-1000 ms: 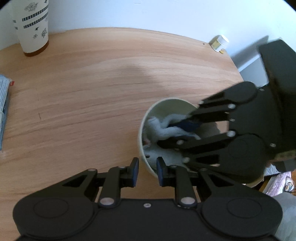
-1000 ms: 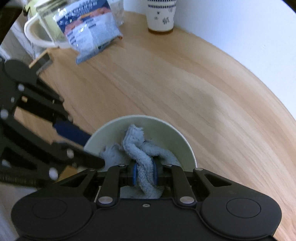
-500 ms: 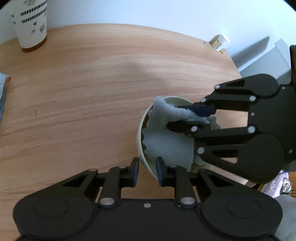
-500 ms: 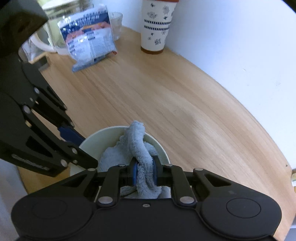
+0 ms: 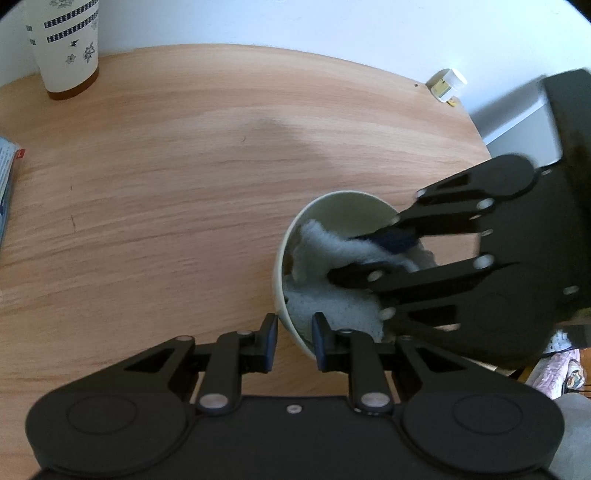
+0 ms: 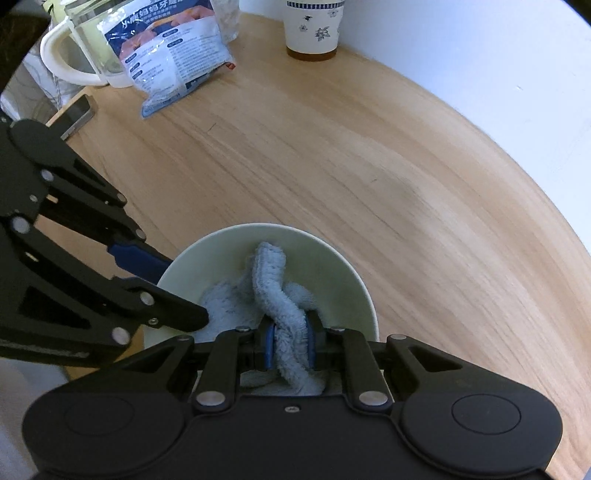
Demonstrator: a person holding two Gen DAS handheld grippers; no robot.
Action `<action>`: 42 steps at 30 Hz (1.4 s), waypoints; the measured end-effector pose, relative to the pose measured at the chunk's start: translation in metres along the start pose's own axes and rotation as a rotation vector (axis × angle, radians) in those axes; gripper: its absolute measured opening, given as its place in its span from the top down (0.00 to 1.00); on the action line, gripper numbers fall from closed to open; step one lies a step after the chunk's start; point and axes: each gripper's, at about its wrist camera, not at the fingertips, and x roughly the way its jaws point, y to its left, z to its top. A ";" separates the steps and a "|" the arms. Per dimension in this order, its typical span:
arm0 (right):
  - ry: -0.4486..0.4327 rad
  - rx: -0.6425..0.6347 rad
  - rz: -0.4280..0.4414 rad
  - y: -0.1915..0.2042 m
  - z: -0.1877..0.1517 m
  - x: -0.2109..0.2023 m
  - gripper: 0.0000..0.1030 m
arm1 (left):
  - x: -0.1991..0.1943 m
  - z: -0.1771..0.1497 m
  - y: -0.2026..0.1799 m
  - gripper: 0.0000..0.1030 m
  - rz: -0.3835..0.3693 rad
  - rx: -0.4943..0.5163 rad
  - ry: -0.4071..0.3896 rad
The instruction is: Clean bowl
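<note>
the pale green-white ceramic bowl (image 5: 343, 206) sits near the front-right edge of the round light wooden table (image 5: 184, 177), with nothing else close by. the left gripper (image 5: 294, 339) has one blue-padded finger outside the wall and one inside, straddling the near rim; the fingers are closed down onto that wall, though whether both pads press it firmly is hard to tell. this hold looks meant to brace the bowl so it does not slide or spin while it is wiped.

the right gripper (image 6: 290, 345) has its fingers clamped together on a fluffy light blue-grey cloth (image 6: 275, 291), pinching a twisted fold of it. the rest of the cloth is bunched against the inner wall and floor of the bowl. holding it by a fold leaves loose fabric ahead of the fingertips, probably so soft cloth meets the ceramic rather than hard plastic.

the bowl stands upright or close to it, mouth facing up; in the left wrist view it seems slightly tipped toward the right gripper, but fisheye distortion makes that uncertain. being round, it has no long axis across the table; its only axis runs vertically through the centre. the cloth's twisted strand runs from the right fingertips forward toward the far wall.

well apart at the far side stand a white paper cup with blue floral print (image 6: 314, 27), a blue-and-white printed plastic packet (image 6: 177, 62) and a cream-handled glass jug (image 6: 79, 55).
</note>
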 end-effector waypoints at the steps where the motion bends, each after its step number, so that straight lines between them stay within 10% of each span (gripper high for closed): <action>1: -0.005 -0.004 -0.006 0.000 -0.001 -0.008 0.81 | 0.001 0.000 -0.002 0.78 0.010 0.009 -0.002; 13: 0.078 -0.177 -0.119 0.019 -0.014 -0.028 0.83 | 0.002 0.004 -0.001 0.89 0.003 0.021 -0.062; 30: 0.062 0.122 0.268 -0.008 -0.008 -0.033 0.79 | 0.010 0.007 0.014 0.93 -0.029 -0.086 -0.041; 42: 0.086 0.057 0.291 0.016 -0.012 0.003 0.79 | 0.015 0.009 0.010 0.92 -0.016 -0.097 -0.039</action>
